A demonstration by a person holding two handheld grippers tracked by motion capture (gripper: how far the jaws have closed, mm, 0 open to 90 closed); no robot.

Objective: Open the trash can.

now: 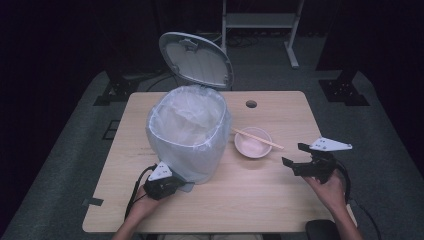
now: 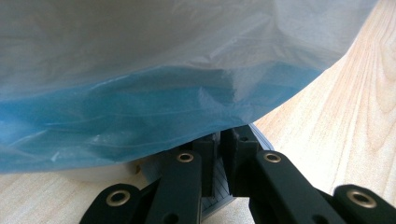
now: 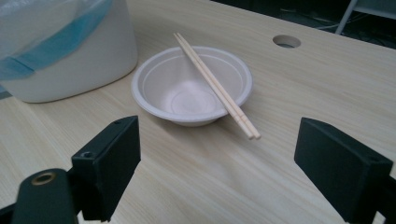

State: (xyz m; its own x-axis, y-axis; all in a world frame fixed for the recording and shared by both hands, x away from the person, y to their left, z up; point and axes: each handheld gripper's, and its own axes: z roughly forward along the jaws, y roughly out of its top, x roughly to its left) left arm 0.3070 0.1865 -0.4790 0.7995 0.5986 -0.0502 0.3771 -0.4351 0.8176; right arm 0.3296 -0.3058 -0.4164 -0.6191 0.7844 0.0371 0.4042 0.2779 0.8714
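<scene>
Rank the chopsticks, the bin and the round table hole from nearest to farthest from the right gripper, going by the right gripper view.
From the right gripper:
1. Chopsticks, straight ahead, lying across the white bowl.
2. Bin, upper left, lined with a blue bag.
3. Table hole, upper right, beyond the bowl.

A white pedal bin [image 1: 192,150] lined with a pale blue plastic bag [image 1: 187,117] stands upright at the table's centre-left, its oval lid [image 1: 196,59] tipped open toward 12 o'clock. Its grey foot pedal [image 2: 219,179] juts out low at the bin's 7 o'clock side, flat near the tabletop.
</scene>
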